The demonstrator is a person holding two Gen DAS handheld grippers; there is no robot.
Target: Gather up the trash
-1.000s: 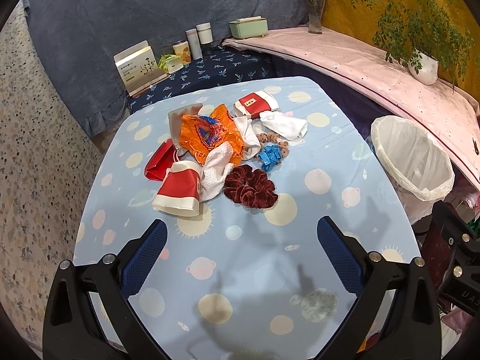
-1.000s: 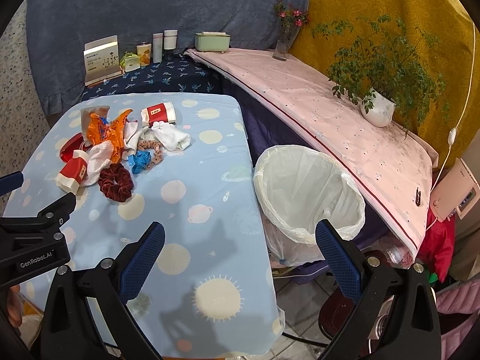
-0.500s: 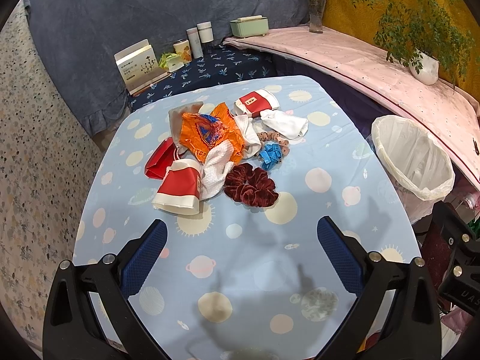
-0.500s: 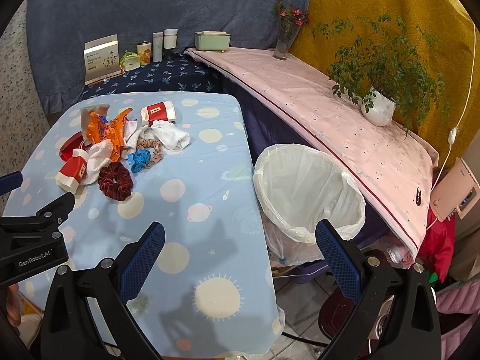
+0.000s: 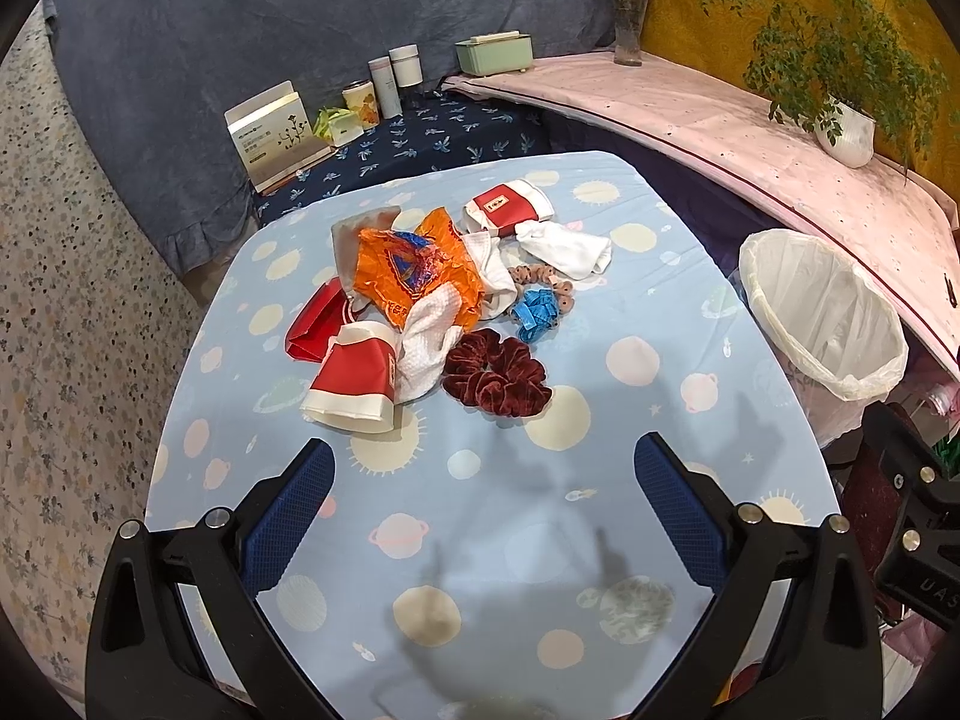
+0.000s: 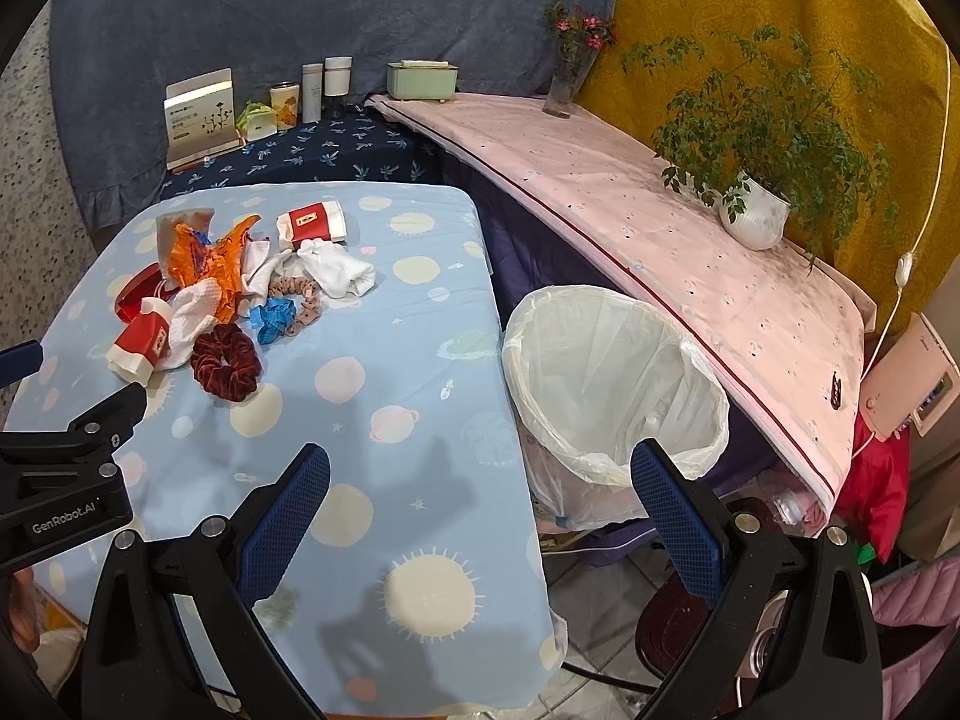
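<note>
Both units are above the near end of the counter, which is covered in a light blue cloth printed with suns and planets.

Left hand-held gripper: blue-padded jaws spread wide, nothing between them, clear of the cloth. The trash heap lies ahead of it at 12 o'clock, well apart from the fingertips.

Right hand-held gripper: jaws likewise spread wide and empty. It sits over the counter's right edge; the left pad is above the cloth, the right pad lines up with the near rim of the bin.

Trash heap, left wrist view, all items resting on the counter in one cluster:
- Crumpled orange wrapper at the centre.
- Red-and-white paper cup on its side at 7 o'clock of the wrapper; a second red-and-white cup at 1 o'clock.
- Flat red packet at 8 o'clock, touching the nearer cup.
- White cloth pieces between the nearer cup and the maroon scrunchie, which is the item closest to the grippers.
- Blue ribbon scrap and a tan scrunchie just beside it.
- White sock at 3 o'clock of the wrapper.

Bin: white-lined, open-topped, standing off the counter's right edge at 3 o'clock of the heap. No trash visible inside.
</note>
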